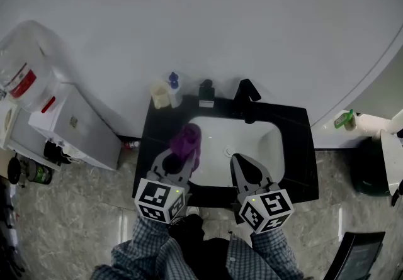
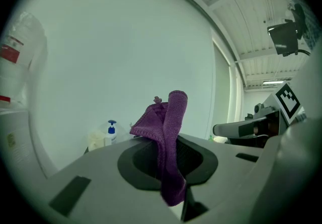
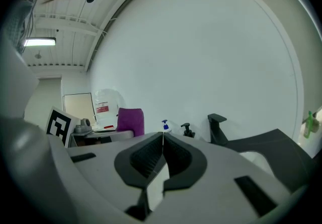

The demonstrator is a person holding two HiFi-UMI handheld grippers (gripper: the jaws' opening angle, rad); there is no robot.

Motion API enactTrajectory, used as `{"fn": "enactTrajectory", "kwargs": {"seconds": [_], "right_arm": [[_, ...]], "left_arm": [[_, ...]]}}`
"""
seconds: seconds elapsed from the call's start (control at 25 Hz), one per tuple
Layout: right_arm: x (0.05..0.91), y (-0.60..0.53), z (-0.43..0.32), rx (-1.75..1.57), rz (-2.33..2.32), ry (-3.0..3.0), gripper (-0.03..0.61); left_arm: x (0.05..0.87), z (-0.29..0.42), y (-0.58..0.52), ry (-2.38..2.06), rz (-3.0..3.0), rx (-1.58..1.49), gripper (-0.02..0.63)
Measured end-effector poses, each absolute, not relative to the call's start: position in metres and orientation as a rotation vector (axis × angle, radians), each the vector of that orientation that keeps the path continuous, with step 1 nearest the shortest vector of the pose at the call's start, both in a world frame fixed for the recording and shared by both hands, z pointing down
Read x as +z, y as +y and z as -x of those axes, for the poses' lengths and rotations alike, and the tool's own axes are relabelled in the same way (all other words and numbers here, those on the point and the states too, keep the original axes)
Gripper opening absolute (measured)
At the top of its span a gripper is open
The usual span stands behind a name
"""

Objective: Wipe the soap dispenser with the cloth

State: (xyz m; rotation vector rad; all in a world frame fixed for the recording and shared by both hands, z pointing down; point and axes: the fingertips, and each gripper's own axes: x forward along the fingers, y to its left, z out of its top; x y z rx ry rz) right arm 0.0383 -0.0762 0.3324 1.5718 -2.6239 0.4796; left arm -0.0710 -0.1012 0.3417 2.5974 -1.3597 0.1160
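Observation:
A purple cloth (image 1: 187, 142) is pinched in my left gripper (image 1: 180, 160), which is shut on it over the left side of the white basin; in the left gripper view the cloth (image 2: 168, 137) stands up out of the jaws and a tail hangs below them. My right gripper (image 1: 242, 165) is shut with nothing in it, above the basin's front right. A black soap dispenser (image 1: 206, 93) stands at the back of the black countertop (image 1: 296, 146), left of the black faucet (image 1: 247, 97). In the right gripper view the dispenser (image 3: 187, 129) shows small beyond the jaws.
A blue-capped pump bottle (image 1: 174, 87) and a pale container (image 1: 160, 95) stand at the counter's back left corner. A white cabinet (image 1: 75, 128) with a clear water jug (image 1: 25, 71) is to the left. A dark bin (image 1: 371, 175) sits on the floor right.

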Motion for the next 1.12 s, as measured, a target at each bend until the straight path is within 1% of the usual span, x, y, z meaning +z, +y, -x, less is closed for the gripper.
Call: {"fn": "enactTrajectory", "kwargs": {"seconds": [0.24,0.48,0.88,1.12], "right_arm": [[0.338,-0.128,-0.027,0.494,-1.607,-2.588,0.018],[0.355,-0.153,-0.031,0.547,-1.604,-2.564,0.018],[0.369,-0.179,-0.034,0.579,-1.529,-2.569,0.018],[0.383,-0.197,-0.053,0.607,-1.561,-2.531,0.018]], "left_arm": [[0.355,0.075,-0.155,-1.297,-2.594,0.145,0.058],[0.374,0.071,-0.184,-1.271,-2.576,0.173,0.058],[0.383,0.075,-0.242,-1.357,-2.542,0.18,0.057],[0.387,0.071,-0.299,-1.416,-2.53,0.175,0.058]]}}
